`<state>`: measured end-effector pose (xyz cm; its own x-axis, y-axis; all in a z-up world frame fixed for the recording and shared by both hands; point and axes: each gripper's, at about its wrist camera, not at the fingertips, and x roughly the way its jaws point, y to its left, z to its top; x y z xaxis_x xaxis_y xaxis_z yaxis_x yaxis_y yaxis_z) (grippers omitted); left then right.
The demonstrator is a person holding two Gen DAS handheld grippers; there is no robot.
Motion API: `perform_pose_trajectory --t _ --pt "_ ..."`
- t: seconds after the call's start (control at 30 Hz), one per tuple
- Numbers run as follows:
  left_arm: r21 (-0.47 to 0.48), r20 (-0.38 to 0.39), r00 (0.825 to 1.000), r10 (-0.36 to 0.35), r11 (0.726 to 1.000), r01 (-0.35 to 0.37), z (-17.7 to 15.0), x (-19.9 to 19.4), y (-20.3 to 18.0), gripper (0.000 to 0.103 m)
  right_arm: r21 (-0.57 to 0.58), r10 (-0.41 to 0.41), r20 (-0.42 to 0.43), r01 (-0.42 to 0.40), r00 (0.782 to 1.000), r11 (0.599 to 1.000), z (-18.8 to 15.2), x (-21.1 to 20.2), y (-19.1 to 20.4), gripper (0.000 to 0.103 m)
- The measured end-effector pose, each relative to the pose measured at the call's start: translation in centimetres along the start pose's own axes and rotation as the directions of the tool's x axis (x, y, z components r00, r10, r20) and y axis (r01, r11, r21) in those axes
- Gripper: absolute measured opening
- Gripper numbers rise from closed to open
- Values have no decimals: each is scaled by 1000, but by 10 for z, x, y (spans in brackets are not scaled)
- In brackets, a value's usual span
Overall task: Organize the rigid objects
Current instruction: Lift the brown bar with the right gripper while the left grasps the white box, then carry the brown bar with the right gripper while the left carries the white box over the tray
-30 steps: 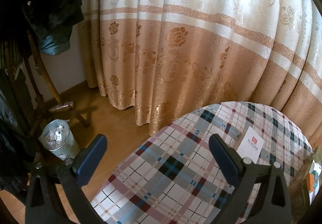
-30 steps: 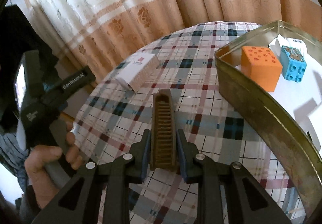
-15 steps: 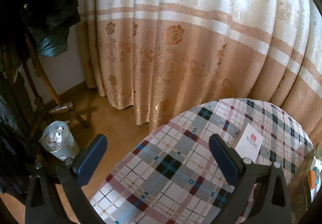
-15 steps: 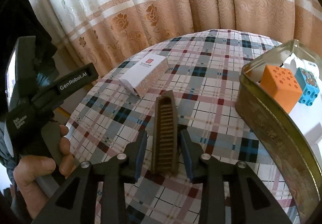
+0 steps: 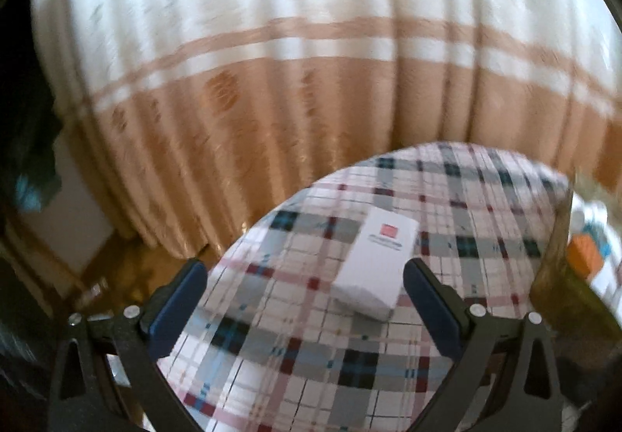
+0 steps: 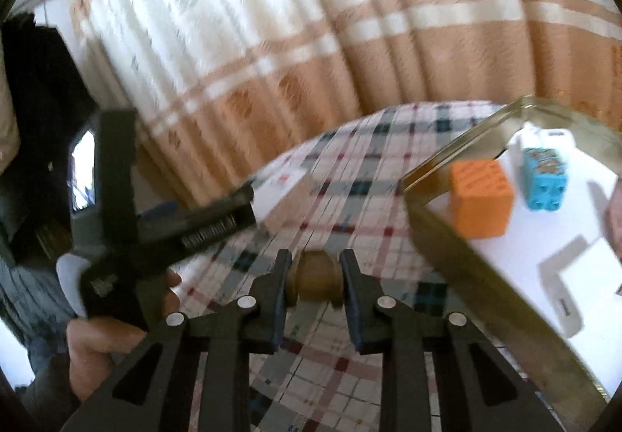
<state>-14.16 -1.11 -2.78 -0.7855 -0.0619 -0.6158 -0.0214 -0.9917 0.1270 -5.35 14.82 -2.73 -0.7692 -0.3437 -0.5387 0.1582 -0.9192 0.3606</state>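
My right gripper (image 6: 315, 262) is closing its jaws on a brown ribbed piece (image 6: 315, 282). The pads press both its sides, and I see it end-on above the plaid tablecloth (image 6: 350, 373). My left gripper (image 5: 303, 270) stands open over the cloth. A white box with a red square (image 5: 375, 265) lies flat between its fingers, close to the right one and untouched. The box (image 6: 280, 185) also shows in the right wrist view, partly hidden behind the left gripper's black finger (image 6: 217, 226). A metal tin (image 6: 447, 237) on the right holds an orange cube (image 6: 480, 199) and a blue brick (image 6: 544, 179).
A cream and tan curtain (image 5: 311, 82) hangs close behind the round table. A person's hand (image 6: 101, 346) holds the left tool at the table's left edge. The tin's corner (image 5: 556, 257) stands just right of the left gripper. Wooden floor (image 5: 128, 269) lies beyond the table's left edge.
The left gripper swung right, so the white box now lies between its fingers. The right gripper loosened on the brown piece, then closed again; the piece now shows end-on and the tin looks nearer.
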Motion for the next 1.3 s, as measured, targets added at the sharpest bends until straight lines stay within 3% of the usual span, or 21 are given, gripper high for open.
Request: perform_pose_trajectory --t 0.27,0.47,0.6,0.73,0.93,1.1,1.23,1.3 --pt "52 -104 994 -40 998 46 9 29 -10 101 23 14 -80 -12 997 1000 -3 8 -4 27" --pt "27 -200 976 -80 996 87 6 53 -16 78 50 19 -131 -12 991 999 -9 13 -9 28" --pt "7 -180 979 -90 996 93 6 53 -13 65 56 6 -148 2 989 998 -10 16 -10 28" --pt "1 -167 980 -105 994 107 7 51 -12 41 44 0 -162 7 987 999 -12 19 -9 28" --pt "-62 -162 977 -137 990 129 2 43 -6 41 39 -7 -168 14 986 999 -11 24 -8 28" --pt "-44 -84 992 -95 995 92 -2 16 -9 41 -21 -28 -172 25 985 999 -8 33 6 28" --pt "-87 -86 991 -100 992 92 -5 5 5 41 -42 -76 -189 69 979 997 -6 44 11 29" --pt "-102 -82 994 -70 993 61 -6 -2 14 41 -47 -86 -198 78 976 996 -5 48 12 30"
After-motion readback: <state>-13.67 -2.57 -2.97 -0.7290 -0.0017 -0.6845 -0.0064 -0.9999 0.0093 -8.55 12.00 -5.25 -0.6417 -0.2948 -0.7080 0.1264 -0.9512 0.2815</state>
